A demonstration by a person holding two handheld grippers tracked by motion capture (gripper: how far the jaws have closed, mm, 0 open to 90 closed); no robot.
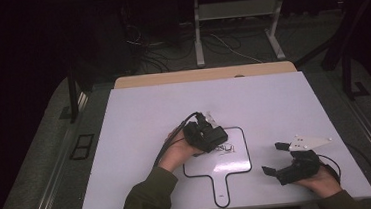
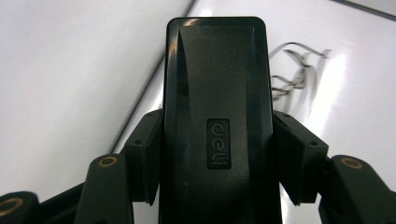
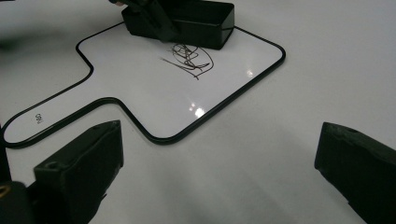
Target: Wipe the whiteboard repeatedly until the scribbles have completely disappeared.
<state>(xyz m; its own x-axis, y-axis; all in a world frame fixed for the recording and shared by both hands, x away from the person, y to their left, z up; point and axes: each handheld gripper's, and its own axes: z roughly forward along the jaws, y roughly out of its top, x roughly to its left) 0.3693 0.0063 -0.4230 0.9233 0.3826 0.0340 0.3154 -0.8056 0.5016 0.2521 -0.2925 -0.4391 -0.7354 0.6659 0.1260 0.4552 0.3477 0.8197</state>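
Between the jaws of the left gripper [image 1: 211,136] a black eraser [image 2: 217,116] is clamped, its long sides pinched by both pads, and it is held over the far part of the small handled whiteboard [image 1: 238,163], just beside the scribble [image 3: 190,59] that lies ahead of its front end. Off to the side, the right gripper [image 1: 273,159] is rested on the table [image 1: 139,113] with its jaws spread wide and nothing between them. Wiping appears to be the step in hand; next, the eraser would need to be pressed flat and drawn across the scribble.
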